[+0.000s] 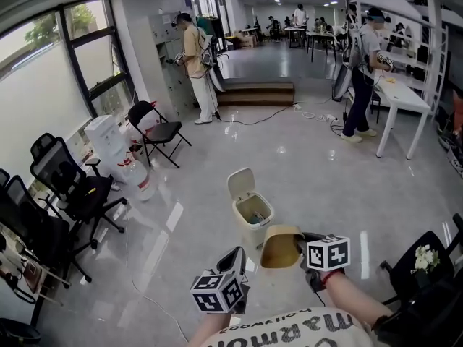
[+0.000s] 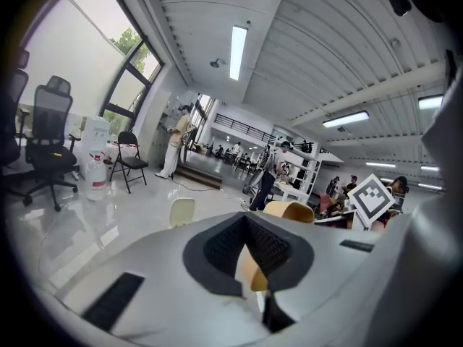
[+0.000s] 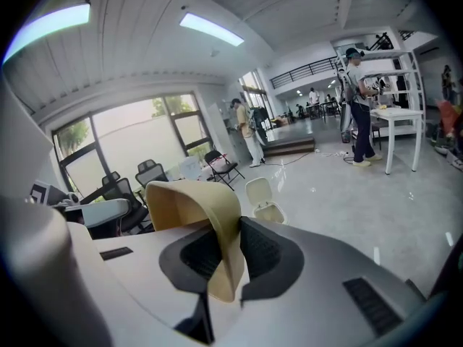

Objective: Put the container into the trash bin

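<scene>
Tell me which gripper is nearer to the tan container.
Right. The right gripper is clamped on the wall of the tan container, holding it up. The left gripper sits off to its left, jaws apart, not touching it.

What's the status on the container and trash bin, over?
Right gripper jaws shut on container wall; left gripper open, empty. Container held off the floor, short of trash bin. Lid up, nothing between.

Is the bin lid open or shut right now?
Open. The lid stands upright behind the bin, and the head view looks down into its uncovered mouth.
</scene>
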A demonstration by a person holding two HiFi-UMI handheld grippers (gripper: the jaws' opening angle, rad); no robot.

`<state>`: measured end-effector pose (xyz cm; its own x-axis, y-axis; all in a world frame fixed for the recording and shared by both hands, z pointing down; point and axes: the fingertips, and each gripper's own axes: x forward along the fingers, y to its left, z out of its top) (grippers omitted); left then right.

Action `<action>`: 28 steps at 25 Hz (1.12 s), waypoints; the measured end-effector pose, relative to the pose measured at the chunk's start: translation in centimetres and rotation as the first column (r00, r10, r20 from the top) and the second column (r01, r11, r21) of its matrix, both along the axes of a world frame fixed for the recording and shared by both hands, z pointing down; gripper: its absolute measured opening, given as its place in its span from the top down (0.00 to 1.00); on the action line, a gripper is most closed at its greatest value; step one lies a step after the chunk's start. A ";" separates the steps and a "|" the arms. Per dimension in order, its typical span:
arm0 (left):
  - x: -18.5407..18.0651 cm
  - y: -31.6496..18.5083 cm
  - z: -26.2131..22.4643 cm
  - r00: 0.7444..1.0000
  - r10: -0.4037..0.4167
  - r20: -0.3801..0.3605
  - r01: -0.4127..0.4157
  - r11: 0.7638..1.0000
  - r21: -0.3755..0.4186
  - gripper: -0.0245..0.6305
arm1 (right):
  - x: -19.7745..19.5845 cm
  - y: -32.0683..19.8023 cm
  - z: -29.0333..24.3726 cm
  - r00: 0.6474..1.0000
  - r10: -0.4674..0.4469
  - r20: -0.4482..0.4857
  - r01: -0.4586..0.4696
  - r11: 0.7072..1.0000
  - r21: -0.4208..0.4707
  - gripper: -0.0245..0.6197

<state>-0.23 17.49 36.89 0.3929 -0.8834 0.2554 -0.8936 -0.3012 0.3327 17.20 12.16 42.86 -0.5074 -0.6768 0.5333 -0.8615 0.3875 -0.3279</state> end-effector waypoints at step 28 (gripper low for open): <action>-0.9 -2.1 4.4 0.987 -0.154 0.036 0.156 0.984 -0.087 0.94 | 0.7 -7.9 3.7 0.997 -0.070 0.044 0.071 0.997 -0.015 0.88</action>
<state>-1.11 15.44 41.32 0.2443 -0.9061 0.3453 -0.9368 -0.1286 0.3253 17.92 4.30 46.59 -0.5766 -0.6295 0.5207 -0.8170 0.4410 -0.3716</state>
